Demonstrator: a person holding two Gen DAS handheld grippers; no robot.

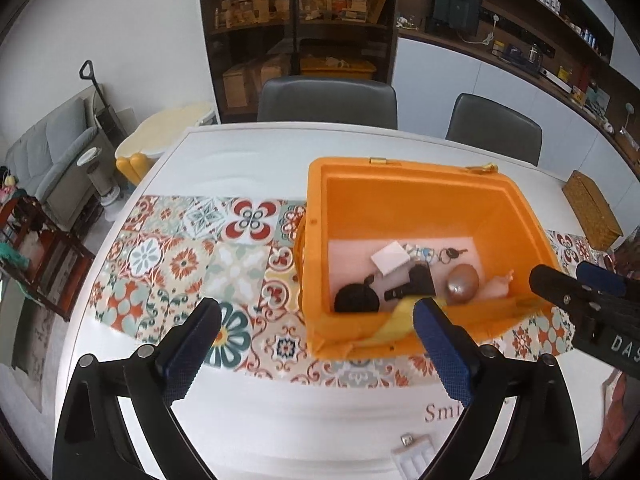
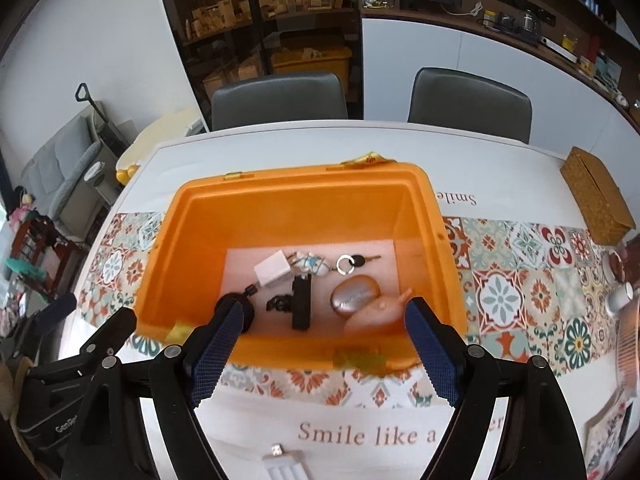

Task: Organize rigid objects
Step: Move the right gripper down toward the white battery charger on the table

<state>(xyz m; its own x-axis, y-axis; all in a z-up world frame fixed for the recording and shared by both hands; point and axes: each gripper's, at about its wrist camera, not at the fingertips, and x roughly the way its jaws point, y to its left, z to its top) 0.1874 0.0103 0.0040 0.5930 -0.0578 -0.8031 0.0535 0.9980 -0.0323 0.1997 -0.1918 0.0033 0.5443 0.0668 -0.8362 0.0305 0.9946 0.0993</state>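
Note:
An open orange bin [image 1: 400,196] [image 2: 280,204] stands on the patterned table runner [image 1: 180,264]. On its floor lie a white block [image 2: 272,270], a key on a ring [image 2: 354,262], a black clip-like piece [image 2: 301,300], a metallic egg-shaped thing [image 2: 354,294], a peach-coloured thing [image 2: 376,314] and a black round thing [image 1: 356,298]. My left gripper [image 1: 316,306] hovers open over the bin's near left corner, nothing between its fingers. My right gripper [image 2: 326,306] is open above the near wall, holding nothing. Each gripper shows at the edge of the other's view.
A small white ribbed piece with a metal end [image 2: 284,464] lies by the table's near edge. A woven box [image 2: 596,196] sits at the far right, a white cup [image 2: 620,298] beside it. Two grey chairs [image 1: 326,98] stand behind the table.

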